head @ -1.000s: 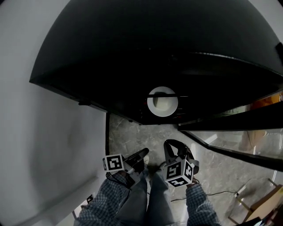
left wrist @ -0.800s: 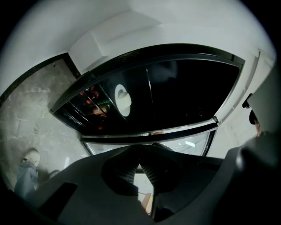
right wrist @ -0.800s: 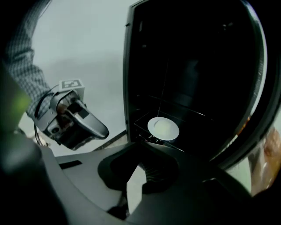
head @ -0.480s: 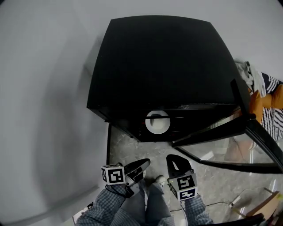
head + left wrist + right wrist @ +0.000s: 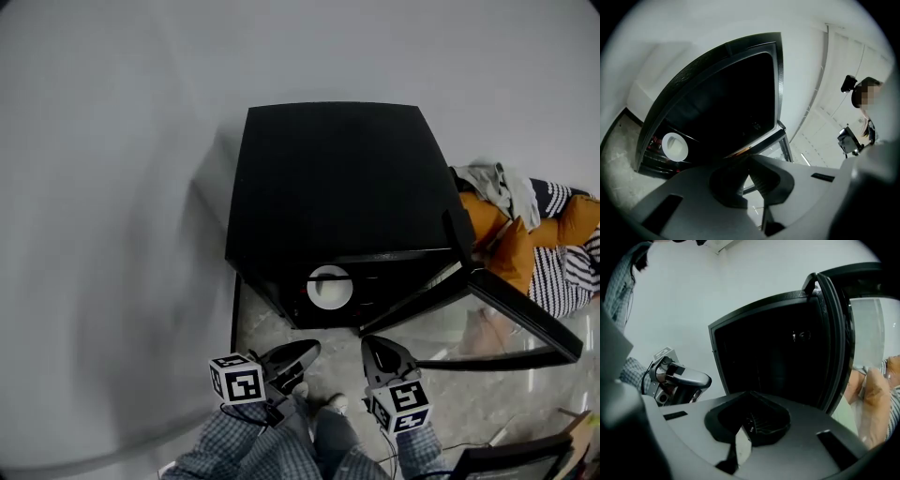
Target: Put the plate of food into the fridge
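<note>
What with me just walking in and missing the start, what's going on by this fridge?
A person stands before a small black fridge whose glass-paned door stands open. A round white plate sits on a shelf inside. The left gripper and right gripper are both shut, empty and clear of the fridge, so the plate looks delivered; the door is not yet closed.

The fridge (image 5: 337, 178) is smooth, dull-sheened black, its door (image 5: 525, 314) paned with clear glass. The plate (image 5: 330, 287) looks glossy white; the floor (image 5: 267, 333) is veined stone.
</note>
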Demonstrator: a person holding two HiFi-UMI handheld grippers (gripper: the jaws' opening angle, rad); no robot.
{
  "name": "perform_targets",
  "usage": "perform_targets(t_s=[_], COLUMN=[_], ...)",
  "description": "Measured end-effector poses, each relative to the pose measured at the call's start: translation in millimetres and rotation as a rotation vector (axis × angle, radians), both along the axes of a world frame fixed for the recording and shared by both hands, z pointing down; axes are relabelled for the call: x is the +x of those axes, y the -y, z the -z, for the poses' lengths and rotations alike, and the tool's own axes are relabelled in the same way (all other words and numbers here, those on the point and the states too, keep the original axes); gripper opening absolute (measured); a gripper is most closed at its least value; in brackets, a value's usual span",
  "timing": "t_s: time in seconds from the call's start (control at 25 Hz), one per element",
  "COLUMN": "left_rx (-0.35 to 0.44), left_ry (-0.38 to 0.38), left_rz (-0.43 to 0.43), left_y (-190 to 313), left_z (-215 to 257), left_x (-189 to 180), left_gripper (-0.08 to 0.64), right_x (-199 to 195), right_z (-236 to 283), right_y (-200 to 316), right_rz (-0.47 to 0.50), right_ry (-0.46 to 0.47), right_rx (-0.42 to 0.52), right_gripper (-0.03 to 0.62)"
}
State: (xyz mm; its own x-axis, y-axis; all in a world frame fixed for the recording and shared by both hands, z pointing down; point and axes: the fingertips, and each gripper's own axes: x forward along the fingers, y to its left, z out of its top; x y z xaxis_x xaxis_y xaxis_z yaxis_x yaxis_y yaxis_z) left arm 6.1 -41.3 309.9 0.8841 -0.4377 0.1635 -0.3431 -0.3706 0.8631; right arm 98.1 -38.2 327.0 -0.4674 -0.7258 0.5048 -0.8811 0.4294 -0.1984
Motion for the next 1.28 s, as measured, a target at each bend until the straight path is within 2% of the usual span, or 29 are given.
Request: perform_targets(t_s=[0.2,0.44,0.8,1.0,1.28], left_rx=[0.124,0.187,0.306,0.364,0.375], left_ry=[0.058,0.061,0.088,0.106,0.094], left_rz=[-0.053,-0.06,-0.064,-0.085,-0.097], left_y=[-4,-7,-2,-2,-6], left_z=[44,76,104,115,119], left_x=[8,7,5,8,12], left_gripper=[0.006,0.006,0.006,0.006,0.006], right_x=[5,2,-17,-15,-5], right_z=[52,104,135,145,143], right_y=[7,6,2,3,1], right_rz=[-0.055,-0.061,-0.029,-0.047,-0.042], right_ry=[0.05,0.067,0.091,0.101,0.088], right_rx=[0.108,0.275,0.332,0.385,0.392], right_gripper=[0.009,0.009,0.008,0.008,0.008])
